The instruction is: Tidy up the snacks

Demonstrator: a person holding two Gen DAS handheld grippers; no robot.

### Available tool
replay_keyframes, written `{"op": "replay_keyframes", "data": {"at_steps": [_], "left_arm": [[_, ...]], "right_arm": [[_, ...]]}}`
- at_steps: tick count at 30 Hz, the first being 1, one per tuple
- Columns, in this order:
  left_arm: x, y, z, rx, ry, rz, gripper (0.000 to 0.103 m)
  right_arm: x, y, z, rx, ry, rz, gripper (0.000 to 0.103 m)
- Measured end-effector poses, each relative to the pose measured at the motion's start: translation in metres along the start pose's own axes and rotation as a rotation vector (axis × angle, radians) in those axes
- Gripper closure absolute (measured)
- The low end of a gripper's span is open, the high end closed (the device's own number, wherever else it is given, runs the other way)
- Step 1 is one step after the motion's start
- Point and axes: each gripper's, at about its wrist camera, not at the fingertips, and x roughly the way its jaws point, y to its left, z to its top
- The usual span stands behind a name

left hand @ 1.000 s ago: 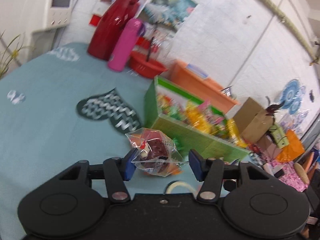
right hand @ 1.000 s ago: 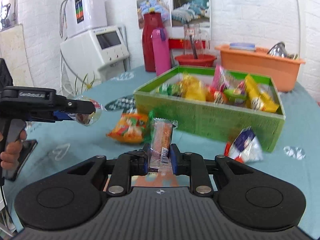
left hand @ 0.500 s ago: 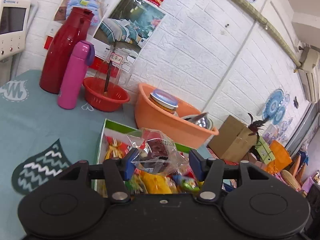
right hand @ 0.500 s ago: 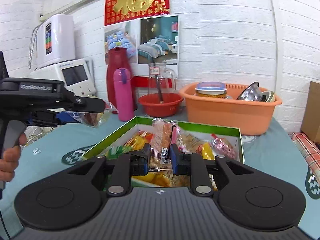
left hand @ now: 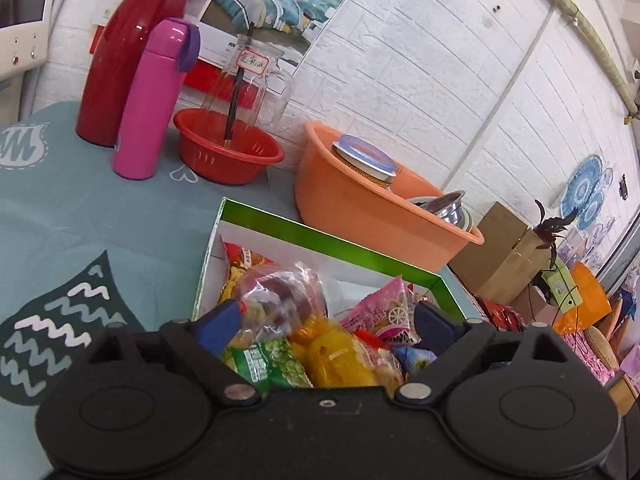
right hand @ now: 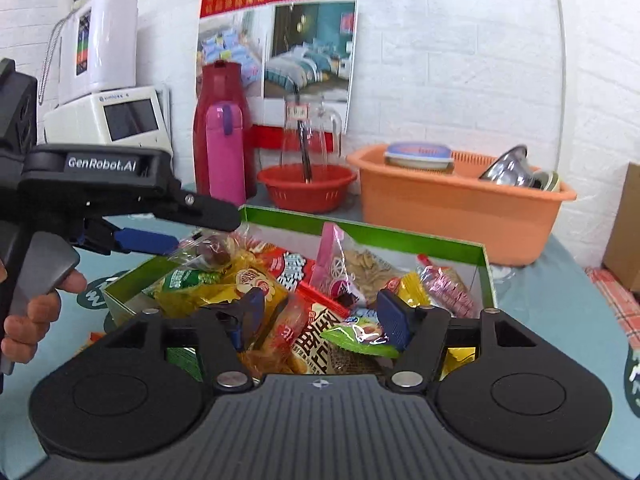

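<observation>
A: Where is the clear packet [left hand: 280, 300] now?

B: It lies over the pile inside the green box [left hand: 332, 240], at the left end. My left gripper [left hand: 326, 318] has its jaws wide apart, and the packet touches only the left pad, so I judge it is released. In the right view I see it just under the left gripper's tip.

A: And your right gripper [right hand: 322, 314]?

B: Also wide open, holding nothing. It hangs over the middle of the box, with 1 orange stick packet [right hand: 288, 328] between its jaws, but no pad presses it.

A: How do you finish this step well?

B: I would lift both grippers straight up, slowly. The film is thin, crinkled and shiny, so I think it may catch on a pad. The pile is loose and uneven, with soft pillow bags, and a side pull could push a snack over the low cardboard wall
</observation>
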Motion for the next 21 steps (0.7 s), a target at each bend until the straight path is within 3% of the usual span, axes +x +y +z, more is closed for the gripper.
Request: {"op": "replay_keyframes", "data": {"at_steps": [9, 14, 21], "left_arm": [[-0.065, -0.025, -0.004, -0.004, -0.014, 0.006, 0.0], [-0.101, -0.037, -0.019, 0.042, -0.02, 0.02, 0.0], [-0.117, -0.038, -0.049, 0.082, 0.02, 0.018, 0.0]], "right_arm": [[-0.064, 0.005, 0.014, 0.041, -0.057, 0.003, 0.0], [-0.1, 0.012, 0.013, 0.048, -0.06, 0.013, 0.0], [-0.133, 0.023, -0.005, 0.044, -0.032, 0.058, 0.0]]}}
